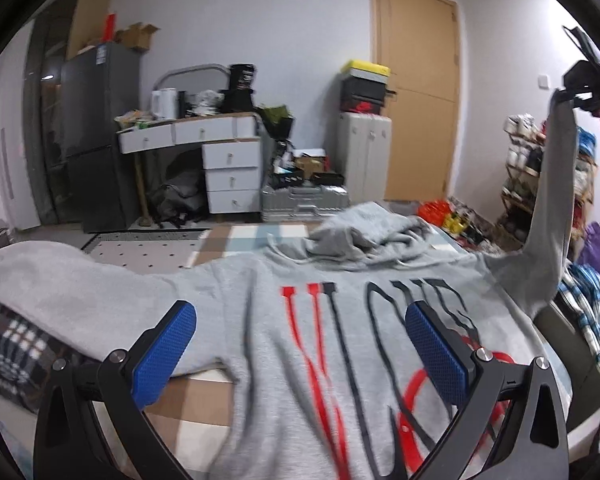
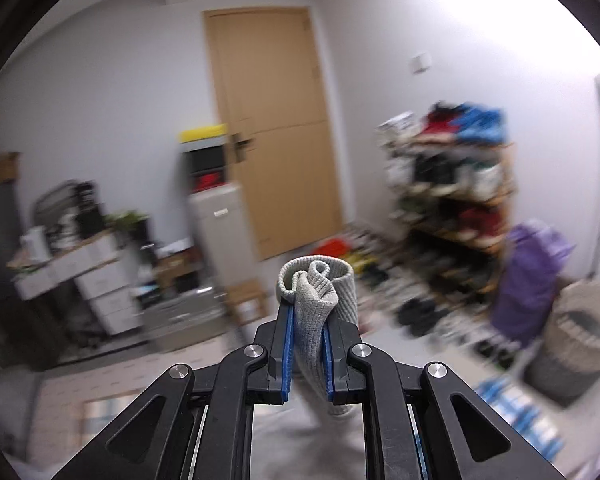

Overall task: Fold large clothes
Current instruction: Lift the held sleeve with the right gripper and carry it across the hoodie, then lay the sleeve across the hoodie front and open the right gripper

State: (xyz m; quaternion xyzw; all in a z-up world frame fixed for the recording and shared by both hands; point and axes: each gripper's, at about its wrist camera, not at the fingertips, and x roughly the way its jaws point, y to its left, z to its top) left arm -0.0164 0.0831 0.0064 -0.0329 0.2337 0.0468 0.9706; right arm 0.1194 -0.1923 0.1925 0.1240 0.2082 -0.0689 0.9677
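Note:
A grey hoodie (image 1: 260,320) with red and black lettering lies spread on the bed, its hood (image 1: 356,236) bunched at the far end. My left gripper (image 1: 300,320) is open, just above the hoodie's chest, holding nothing. My right gripper (image 2: 309,312) is shut on the ribbed cuff (image 2: 320,280) of the right sleeve and holds it high in the air. In the left wrist view the right gripper (image 1: 584,80) shows at the upper right, with the sleeve (image 1: 552,200) hanging taut from it down to the hoodie's shoulder.
The bed has a checked cover (image 1: 204,396) and a dark plaid cloth (image 1: 12,352) at the left. Beyond it stand a white drawer desk (image 1: 220,160), a dark fridge (image 1: 96,140), a wooden door (image 1: 420,92), a shoe rack (image 2: 452,208) and a woven basket (image 2: 580,340).

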